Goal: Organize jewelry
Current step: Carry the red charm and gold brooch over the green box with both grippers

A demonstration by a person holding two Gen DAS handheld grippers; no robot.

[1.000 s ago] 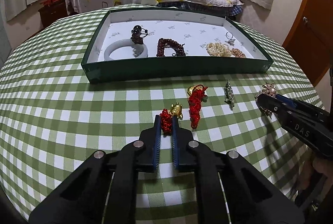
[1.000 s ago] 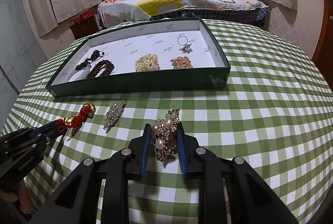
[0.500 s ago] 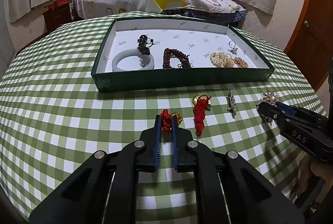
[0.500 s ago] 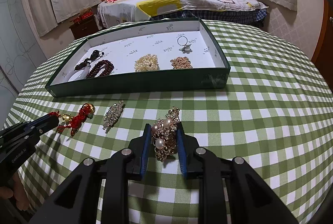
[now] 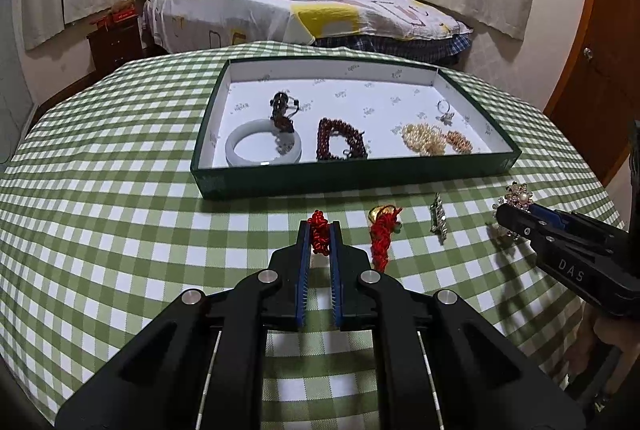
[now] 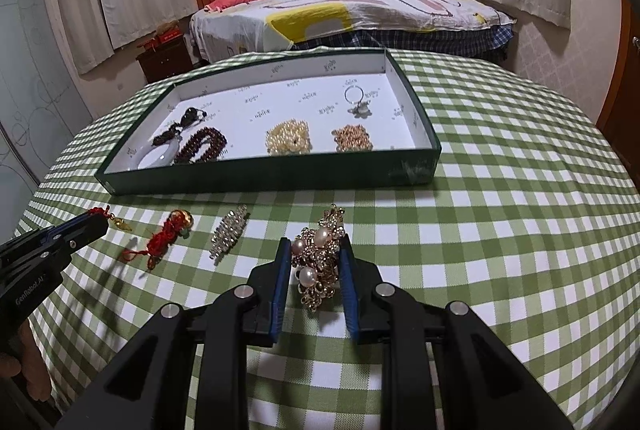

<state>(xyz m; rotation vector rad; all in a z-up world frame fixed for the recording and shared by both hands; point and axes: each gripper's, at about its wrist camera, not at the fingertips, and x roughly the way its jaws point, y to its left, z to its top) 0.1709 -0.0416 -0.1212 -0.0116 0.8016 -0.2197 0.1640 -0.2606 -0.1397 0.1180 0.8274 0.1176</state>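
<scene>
Between my jaws: left gripper [image 5: 319, 230] pinching a red charm [image 5: 319, 236], right gripper [image 6: 316, 256] pinching a pearl brooch [image 6: 318, 262].
Carrying step, I judge; next, both go ahead into the tray [image 6: 276, 174].

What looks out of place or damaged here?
Nothing looks damaged. Two pieces lie loose on the green checked tablecloth, outside the green cardboard tray: a red knotted cord charm with gold bead and a silver rhinestone brooch. In the tray, a dark beaded string overlaps the white jade bangle.
</scene>
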